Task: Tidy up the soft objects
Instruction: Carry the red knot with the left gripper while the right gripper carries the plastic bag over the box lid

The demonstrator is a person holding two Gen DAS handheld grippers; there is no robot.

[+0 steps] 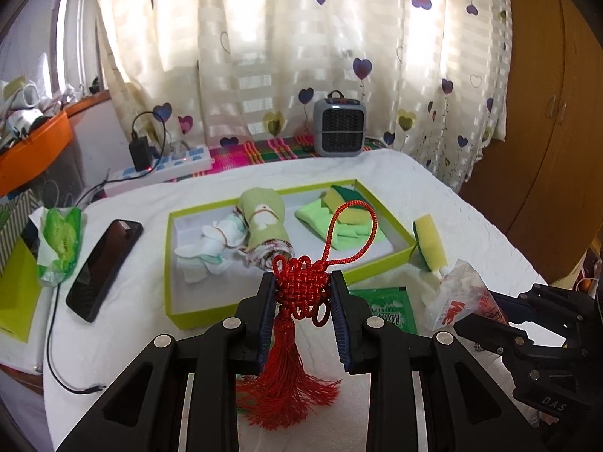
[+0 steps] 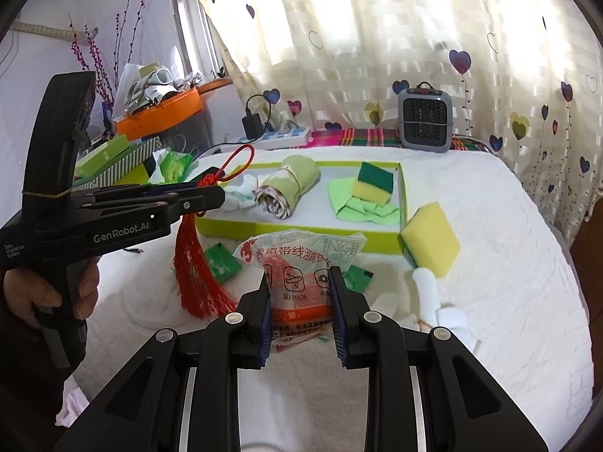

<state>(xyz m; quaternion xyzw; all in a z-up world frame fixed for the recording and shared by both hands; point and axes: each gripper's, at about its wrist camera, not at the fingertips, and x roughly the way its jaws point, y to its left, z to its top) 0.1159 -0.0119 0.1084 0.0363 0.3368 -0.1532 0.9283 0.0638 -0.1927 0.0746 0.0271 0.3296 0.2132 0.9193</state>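
Lime-green shallow cardboard tray sits mid-frame on the white fleecy bed cover. Your right claw is clamped on a clear printed plastic packet, lower centre; left claw grips a red knotted tassel ornament, low centre.

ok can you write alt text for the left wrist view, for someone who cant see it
The left hand-held gripper is shut on a red knotted cord ornament with a tassel, over a white-covered bed. Beyond it lies a shallow lime-green box holding a rolled green cloth, folded green cloths and a yellow-and-green sponge. A black phone lies left.
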